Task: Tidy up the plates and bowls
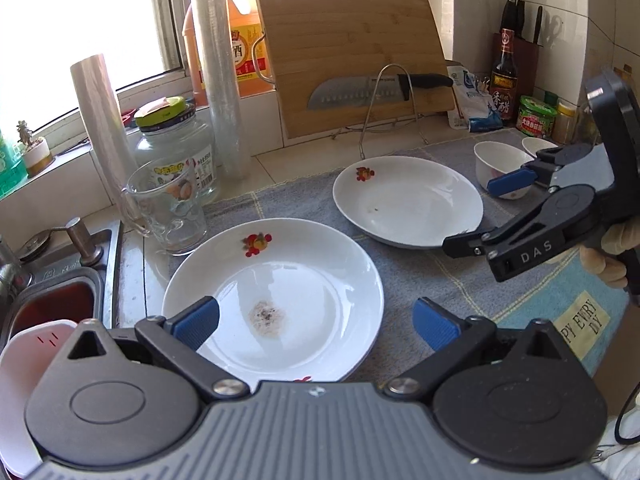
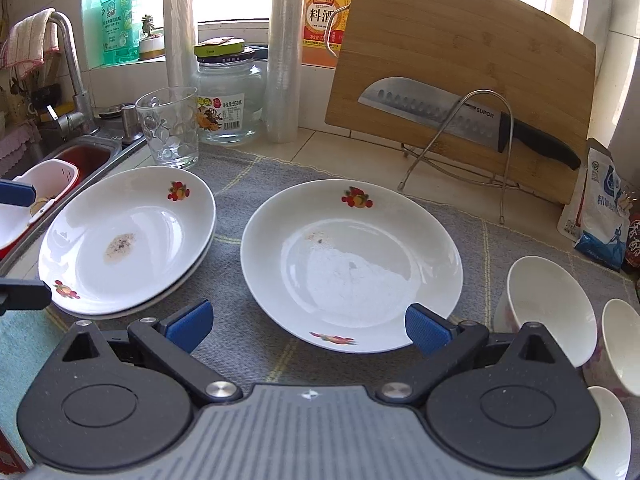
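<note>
Two white plates with fruit prints lie on a grey mat. The near-left plate [image 1: 280,304] [image 2: 128,240] has a brown stain and rests on another plate. The second plate [image 1: 408,200] [image 2: 352,264] lies to its right. Three white bowls [image 2: 548,308] stand at the right; two show in the left wrist view [image 1: 504,168]. My left gripper [image 1: 316,320] is open and empty over the stained plate's near rim. My right gripper [image 2: 308,324] is open and empty at the second plate's near rim; it also shows in the left wrist view [image 1: 484,212].
A glass mug [image 1: 172,212], a jar [image 1: 180,148] and two film rolls [image 1: 220,80] stand behind the plates. A cutting board [image 1: 352,60] with a knife [image 2: 460,120] leans on a wire rack. The sink [image 1: 52,304] lies left. Bottles and packets stand at the back right.
</note>
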`<state>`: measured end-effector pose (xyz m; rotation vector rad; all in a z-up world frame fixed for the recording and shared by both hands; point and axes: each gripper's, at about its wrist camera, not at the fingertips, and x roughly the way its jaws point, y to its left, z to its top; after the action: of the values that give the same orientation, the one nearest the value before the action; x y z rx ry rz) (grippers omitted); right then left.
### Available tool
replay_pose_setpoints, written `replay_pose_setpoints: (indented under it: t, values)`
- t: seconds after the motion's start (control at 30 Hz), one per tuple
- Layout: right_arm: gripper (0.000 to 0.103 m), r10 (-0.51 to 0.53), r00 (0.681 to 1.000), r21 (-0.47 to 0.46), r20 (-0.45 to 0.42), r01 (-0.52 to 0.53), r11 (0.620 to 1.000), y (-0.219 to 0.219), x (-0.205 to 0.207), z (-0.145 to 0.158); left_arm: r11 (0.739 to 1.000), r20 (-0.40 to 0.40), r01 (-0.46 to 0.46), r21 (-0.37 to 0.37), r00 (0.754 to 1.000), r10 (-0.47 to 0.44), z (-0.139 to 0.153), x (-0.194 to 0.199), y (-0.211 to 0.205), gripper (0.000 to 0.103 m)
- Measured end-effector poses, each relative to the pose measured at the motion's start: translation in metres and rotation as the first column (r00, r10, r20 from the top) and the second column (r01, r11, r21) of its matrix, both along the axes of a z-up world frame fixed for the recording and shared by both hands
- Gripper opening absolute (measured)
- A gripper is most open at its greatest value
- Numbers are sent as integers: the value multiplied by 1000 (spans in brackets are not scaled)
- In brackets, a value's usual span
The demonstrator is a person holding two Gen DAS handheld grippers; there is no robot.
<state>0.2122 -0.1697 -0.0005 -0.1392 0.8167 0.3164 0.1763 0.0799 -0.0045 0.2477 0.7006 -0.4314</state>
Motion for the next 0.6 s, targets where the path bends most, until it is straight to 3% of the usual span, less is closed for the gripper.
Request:
replay_pose_setpoints:
  t: [0.33, 0.47, 0.6]
  values:
    - [103, -4, 998, 7, -63, 5, 1000, -37, 5, -46, 1000, -59, 0, 3, 998, 0, 7, 40, -64, 102]
    - [103, 19, 998, -8, -61, -20, 1000, -35, 7, -56, 1000, -85, 10, 7, 996, -9, 6, 58, -80, 102]
    - [103, 8, 997, 32, -71, -6, 999, -39, 9, -59, 999, -111, 41, 3, 993, -41, 4, 77, -89, 102]
